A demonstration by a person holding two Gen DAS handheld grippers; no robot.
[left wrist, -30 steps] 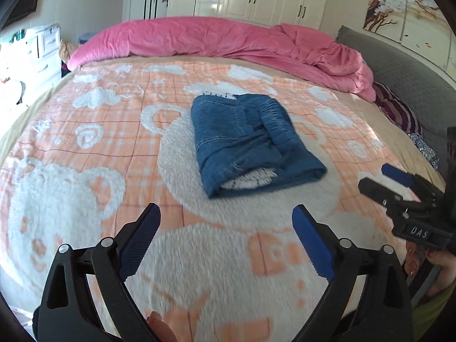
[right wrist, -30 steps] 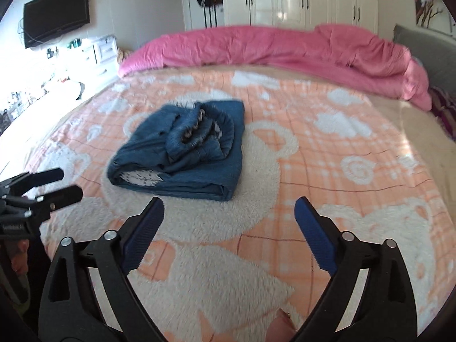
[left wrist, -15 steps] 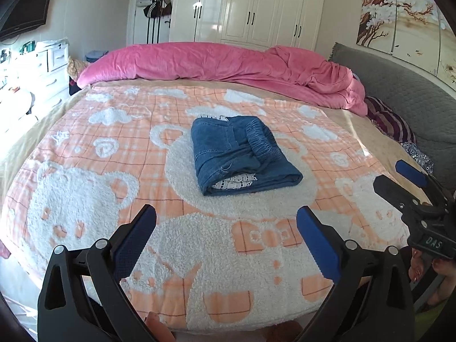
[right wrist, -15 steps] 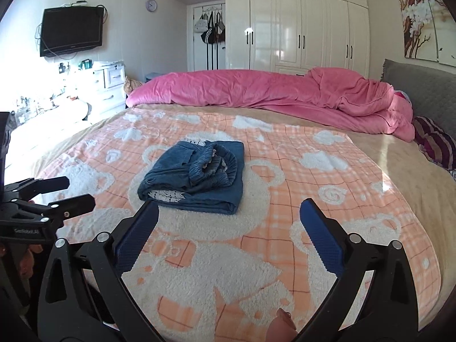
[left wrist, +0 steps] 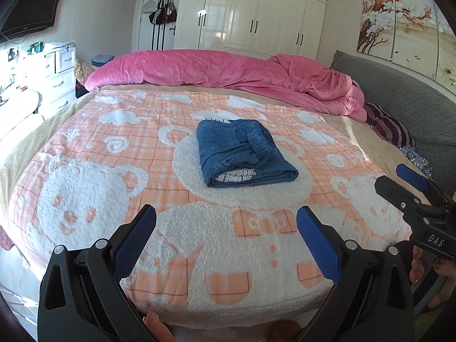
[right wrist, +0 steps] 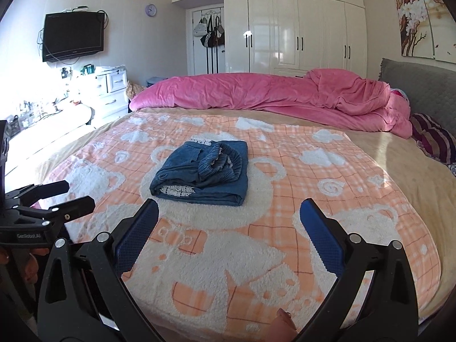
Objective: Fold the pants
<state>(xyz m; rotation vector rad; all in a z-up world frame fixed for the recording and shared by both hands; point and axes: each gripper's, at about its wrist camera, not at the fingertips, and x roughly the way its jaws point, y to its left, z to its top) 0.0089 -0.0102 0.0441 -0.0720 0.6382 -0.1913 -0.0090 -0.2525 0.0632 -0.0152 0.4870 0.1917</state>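
1. On the bed, middle of the orange bear blanket point(left wrist: 85, 199): the pants point(left wrist: 242, 154), blue denim, lie folded into a compact bundle, pale patterned lining showing at the near open end.
2. Left gripper point(left wrist: 226, 233): jaws spread wide, nothing between them, held above the near edge of the blanket, well apart from the pants.
3. Right gripper point(right wrist: 228, 228): jaws likewise spread wide and empty, also short of the pants. In the left wrist view it shows at the right edge point(left wrist: 399, 182).
4. Change from one second ago: both cameras sit farther back and higher. The pants look smaller and more distant; the wardrobe point(right wrist: 299, 28), television point(right wrist: 72, 35) and wall clock point(right wrist: 150, 9) are now fully in frame.
5. Pants bundle keeps the same shape and the same spot on the bear pattern across the frames.
6. Pink duvet point(right wrist: 270, 94) is heaped along the far side of the bed; a striped pillow point(right wrist: 433, 139) lies at right by the grey headboard point(left wrist: 413, 91).
7. Fingertips visible at the lower edge of both views.
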